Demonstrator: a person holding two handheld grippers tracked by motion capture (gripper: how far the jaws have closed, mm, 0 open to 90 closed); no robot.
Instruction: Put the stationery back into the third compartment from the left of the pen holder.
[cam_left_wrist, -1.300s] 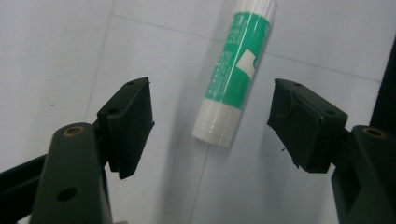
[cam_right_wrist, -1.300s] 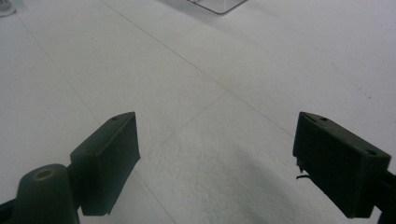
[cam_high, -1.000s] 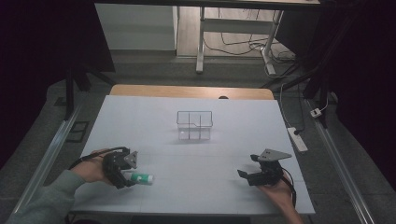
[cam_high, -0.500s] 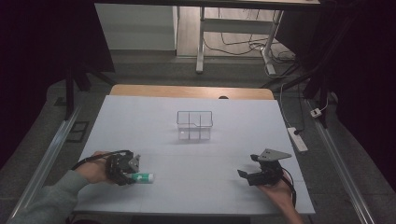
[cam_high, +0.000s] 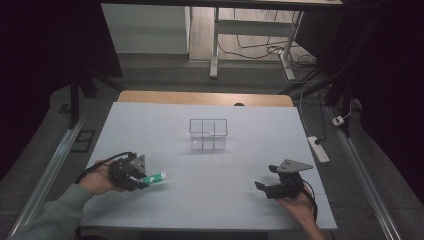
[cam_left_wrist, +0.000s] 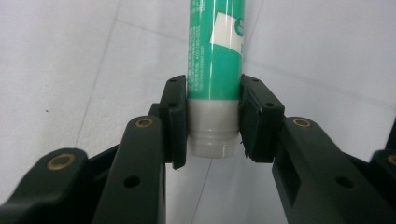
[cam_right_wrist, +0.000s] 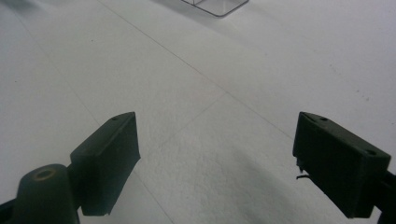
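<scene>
A green tube with a grey cap (cam_left_wrist: 214, 70) lies near the table's front left, pointing right in the high view (cam_high: 156, 177). My left gripper (cam_left_wrist: 212, 122) is shut on the tube at its cap end, one pad pressed against each side. In the high view the left gripper (cam_high: 142, 178) sits low over the white table, held by a hand in a grey sleeve. At the front right my right gripper (cam_high: 266, 178) rests open, and its own view (cam_right_wrist: 215, 154) has nothing but table between the jaws.
A clear divided box (cam_high: 208, 134) stands at the table's middle, towards the far side, and its corner (cam_right_wrist: 217, 5) is at the top of the right gripper view. The white table sheet (cam_high: 210, 200) is bare between the two grippers. A power strip (cam_high: 319, 149) lies beyond the right edge.
The left hand has turned and settled on the tube, and the tube has shifted slightly away from the front edge. The right gripper has not moved.
</scene>
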